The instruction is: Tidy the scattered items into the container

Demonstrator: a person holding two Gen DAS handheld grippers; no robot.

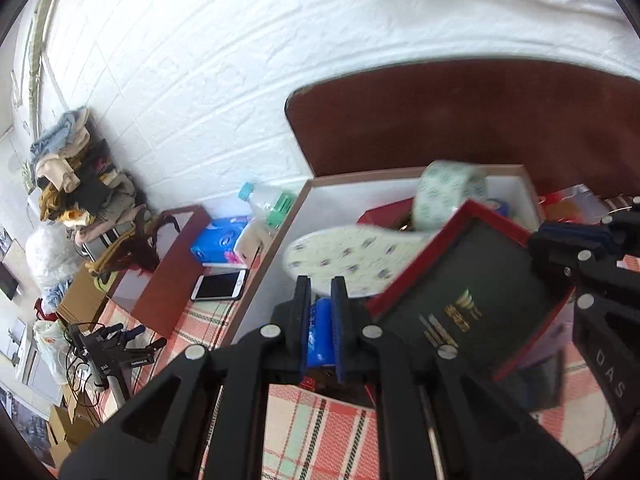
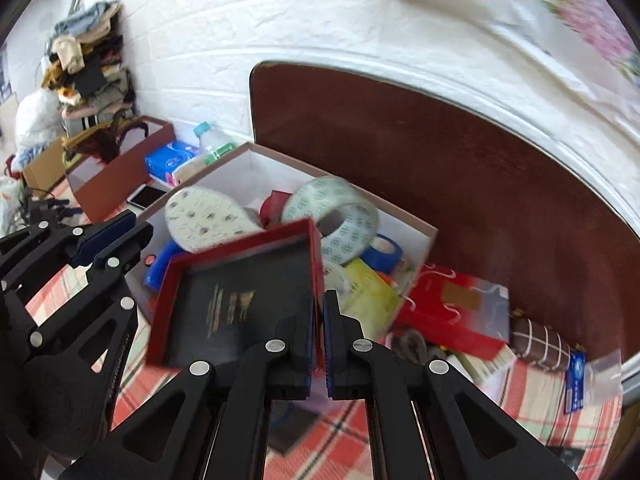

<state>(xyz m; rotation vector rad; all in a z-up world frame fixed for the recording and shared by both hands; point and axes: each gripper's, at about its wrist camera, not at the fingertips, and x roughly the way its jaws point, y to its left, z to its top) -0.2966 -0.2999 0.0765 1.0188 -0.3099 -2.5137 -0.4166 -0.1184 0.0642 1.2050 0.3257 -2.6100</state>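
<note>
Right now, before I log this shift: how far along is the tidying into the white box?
Done: insole and tape roll lie in the white box. In hand: right gripper holds the red tray above it. Remaining: red package and brown pouch outside, on the plaid cloth.

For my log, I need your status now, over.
Right gripper shut on red tray rim; left gripper shut. Tray over crowded container. Tape roll, insole beneath.

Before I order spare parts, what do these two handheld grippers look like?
Both the left gripper and the right gripper are matte black plastic linkages with triangular cutouts, round silver pivot pins and blue-lined finger pads. White letters "DAS" mark one arm. No hands or sleeves show.
</note>
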